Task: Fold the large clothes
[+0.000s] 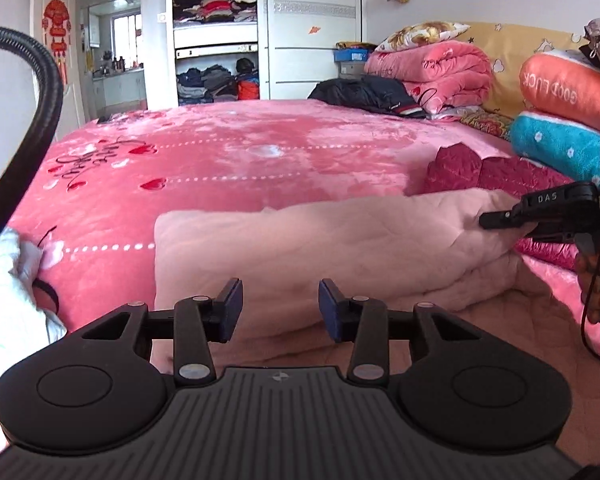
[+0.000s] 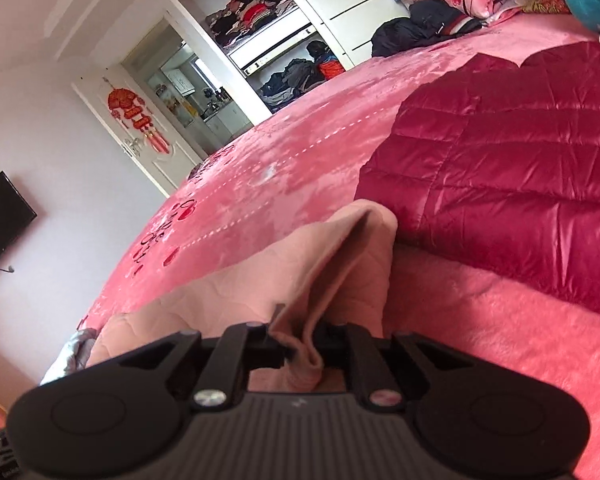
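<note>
A: Starting at the left edge of the left wrist view, what's there?

B: A black hose [image 1: 40, 92] arcs down the left side, with a bit of white cloth [image 1: 8, 280] under it. Behind, in the upper middle, an open wardrobe [image 1: 216, 40] stacked with clothes.

A: And the centre?

B: The pale pink garment [image 1: 320, 248] lies folded into a thick bundle on the pink bedspread [image 1: 220, 160], filling the middle of the frame. The left gripper [image 1: 281, 310] sits at the bottom centre, its blue pads [image 1: 232, 308] apart with nothing pinched; the bundle lies just beyond them.

A: Further right?

B: The right gripper [image 1: 500, 220] comes in from the right edge, its tips at the bundle's right end. A dark red quilted jacket [image 1: 480, 172] lies behind, pillows [image 1: 568, 88] stacked in the upper right.

A: The right wrist view?

B: The right gripper [image 2: 300, 354] at the bottom centre is clamped on a ridge of the pale pink garment [image 2: 340, 256], which rises between the fingers. The dark red quilted jacket [image 2: 500, 160] fills the right half.
</note>
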